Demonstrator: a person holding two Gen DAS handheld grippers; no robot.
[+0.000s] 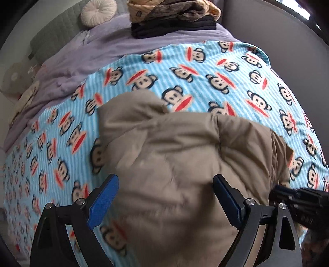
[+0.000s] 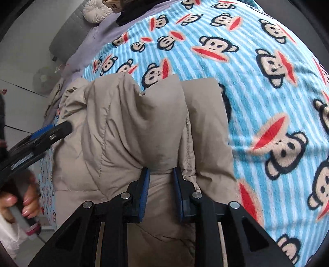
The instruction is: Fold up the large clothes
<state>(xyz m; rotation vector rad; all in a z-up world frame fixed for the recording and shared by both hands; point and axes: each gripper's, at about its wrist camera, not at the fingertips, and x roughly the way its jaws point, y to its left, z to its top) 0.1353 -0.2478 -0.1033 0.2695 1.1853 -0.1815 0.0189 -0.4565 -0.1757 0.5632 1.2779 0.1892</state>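
A beige padded jacket (image 1: 174, 156) lies bunched on a blue striped monkey-print blanket (image 1: 205, 67). My left gripper (image 1: 165, 195) is open, its blue pads wide apart above the jacket, holding nothing. In the right wrist view the jacket (image 2: 127, 131) hangs in thick folds. My right gripper (image 2: 160, 178) is shut on a raised fold of the jacket, pinched between its blue pads. The left gripper also shows in the right wrist view (image 2: 49, 131) at the jacket's left edge. The right gripper's black body (image 1: 298, 203) shows at the lower right of the left wrist view.
A stack of folded clothes (image 1: 174, 16) sits at the far end of the bed on a lilac sheet (image 1: 115, 47). A round white cushion (image 1: 98, 12) lies by the grey headboard. The floor (image 2: 18, 98) is to the left of the bed.
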